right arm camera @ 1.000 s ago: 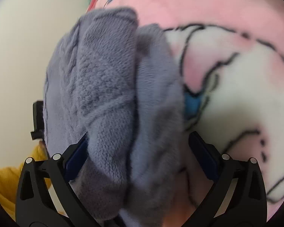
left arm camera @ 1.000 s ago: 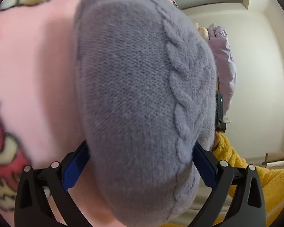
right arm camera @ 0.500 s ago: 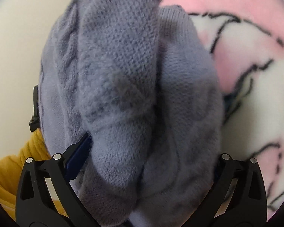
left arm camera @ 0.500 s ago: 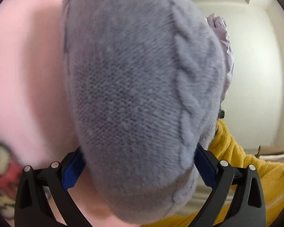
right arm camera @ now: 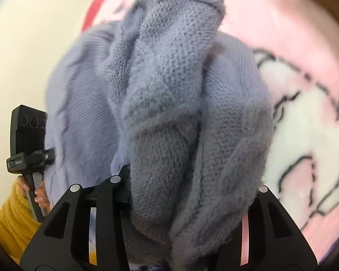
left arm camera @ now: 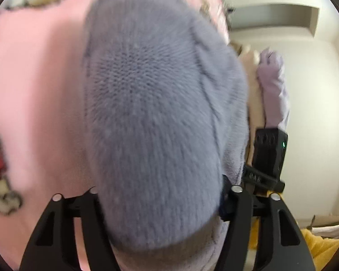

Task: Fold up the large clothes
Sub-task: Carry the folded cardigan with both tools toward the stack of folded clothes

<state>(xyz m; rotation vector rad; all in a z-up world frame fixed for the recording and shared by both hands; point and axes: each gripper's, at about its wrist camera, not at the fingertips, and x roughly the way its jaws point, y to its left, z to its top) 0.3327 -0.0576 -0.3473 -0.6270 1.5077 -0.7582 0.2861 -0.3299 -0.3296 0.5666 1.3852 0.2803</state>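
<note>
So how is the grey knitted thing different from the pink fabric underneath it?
The knit sweater is plain grey-lavender with raised cable ribs; the pink blanket is smooth fleece printed with cartoon outlines. The sweater is bunched up between the fingers of the right gripper and the left gripper; the blanket lies spread out behind it. Both look soft and fuzzy.

This looks like a room in a home, most likely a bedroom. A soft pink fleece blanket (right arm camera: 282,29) printed with cartoon figures spreads under everything, the way bedding does. Plain cream walls (left arm camera: 314,113) close the room in, with a recessed ledge (left arm camera: 282,15) set high up. A lilac garment (left arm camera: 274,85) lies near the wall, and a grey-lilac cable-knit sweater (right arm camera: 169,113) is being handled over the blanket: household laundry.
</note>
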